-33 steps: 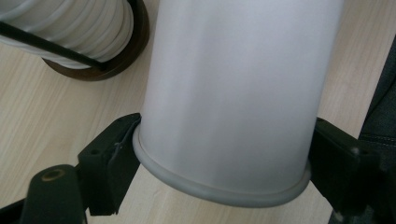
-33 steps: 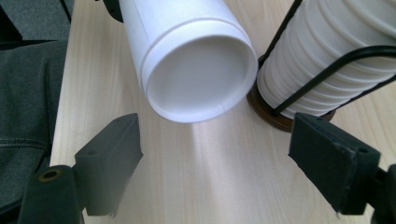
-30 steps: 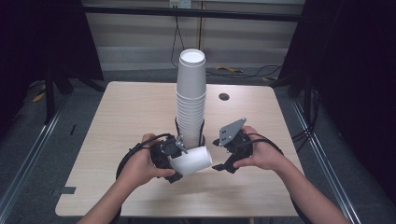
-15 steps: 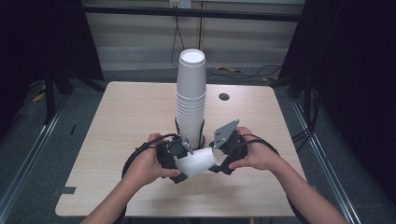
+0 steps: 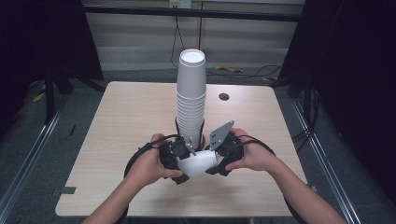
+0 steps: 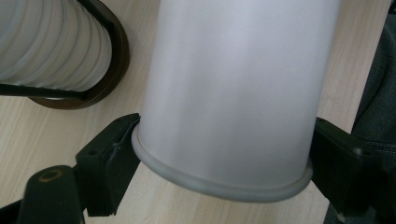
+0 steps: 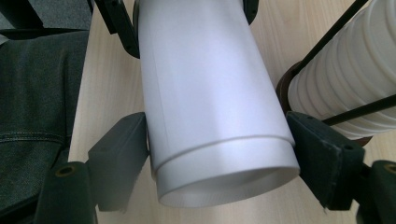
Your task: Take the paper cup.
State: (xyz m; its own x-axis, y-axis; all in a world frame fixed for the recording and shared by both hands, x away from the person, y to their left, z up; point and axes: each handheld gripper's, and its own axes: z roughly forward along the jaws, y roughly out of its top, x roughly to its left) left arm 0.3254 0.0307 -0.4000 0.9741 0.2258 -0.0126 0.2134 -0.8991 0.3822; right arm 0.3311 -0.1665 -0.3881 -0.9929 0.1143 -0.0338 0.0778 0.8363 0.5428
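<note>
A white paper cup (image 5: 198,163) lies on its side just above the table's front middle, held between both grippers. My left gripper (image 5: 180,161) is shut on the cup's rim end; in the left gripper view its fingers (image 6: 112,158) press the cup (image 6: 233,84) from both sides. My right gripper (image 5: 217,161) has just been closing, and in the right gripper view its pads (image 7: 322,158) touch the base end of the cup (image 7: 210,93) on each side. Right behind the hands a tall stack of white cups (image 5: 190,102) stands upright in a black wire holder (image 5: 201,140).
The light wooden table (image 5: 116,140) has a dark round hole (image 5: 224,97) at the back right. The cup stack (image 6: 51,42) and its holder ring (image 6: 112,60) are close beside the held cup. Dark floor and rails surround the table.
My right gripper has moved in toward the cup from the right and its jaws have come together on the base end. The left hand has stayed in place with the cup.
</note>
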